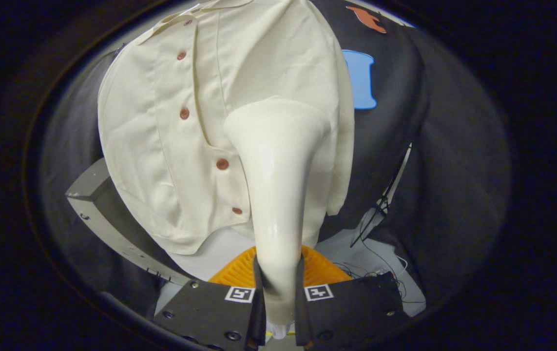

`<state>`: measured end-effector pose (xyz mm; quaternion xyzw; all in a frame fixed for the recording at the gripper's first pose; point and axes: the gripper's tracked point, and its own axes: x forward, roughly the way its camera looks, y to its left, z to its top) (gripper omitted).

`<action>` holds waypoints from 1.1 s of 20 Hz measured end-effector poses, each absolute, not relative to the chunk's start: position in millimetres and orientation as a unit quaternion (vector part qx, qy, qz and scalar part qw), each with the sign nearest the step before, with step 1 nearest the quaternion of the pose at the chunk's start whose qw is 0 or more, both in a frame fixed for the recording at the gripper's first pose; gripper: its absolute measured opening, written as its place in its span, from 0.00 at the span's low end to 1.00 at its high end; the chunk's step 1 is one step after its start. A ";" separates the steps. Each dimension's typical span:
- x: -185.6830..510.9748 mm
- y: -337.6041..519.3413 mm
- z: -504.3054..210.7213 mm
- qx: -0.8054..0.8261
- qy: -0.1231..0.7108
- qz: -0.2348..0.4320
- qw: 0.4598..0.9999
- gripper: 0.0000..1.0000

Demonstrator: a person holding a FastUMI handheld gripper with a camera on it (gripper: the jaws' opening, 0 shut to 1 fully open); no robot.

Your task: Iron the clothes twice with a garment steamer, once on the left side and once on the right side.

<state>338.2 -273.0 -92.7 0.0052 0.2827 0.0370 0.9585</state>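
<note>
Staged recording booth, not a lived-in home: black cloth wall (449, 161) drapes behind everything, upper right to lower right of the frame. Loose thin wires (380, 265) trail over a white tabletop (220, 256) at lower centre; bare grey metal frame rail (107, 219) with bolt holes at lower left

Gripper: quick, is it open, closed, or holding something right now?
Gripper: shut on the garment steamer, both fingers pressing its handle, its head against the shirt.
</note>
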 end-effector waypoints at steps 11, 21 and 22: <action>321.5 -290.8 -200.1 0.014 0.356 0.019 0.934 0.23; 303.0 -288.9 -262.9 0.023 0.384 0.022 0.923 0.24; 301.2 -289.5 -267.2 0.023 0.387 0.020 0.922 0.24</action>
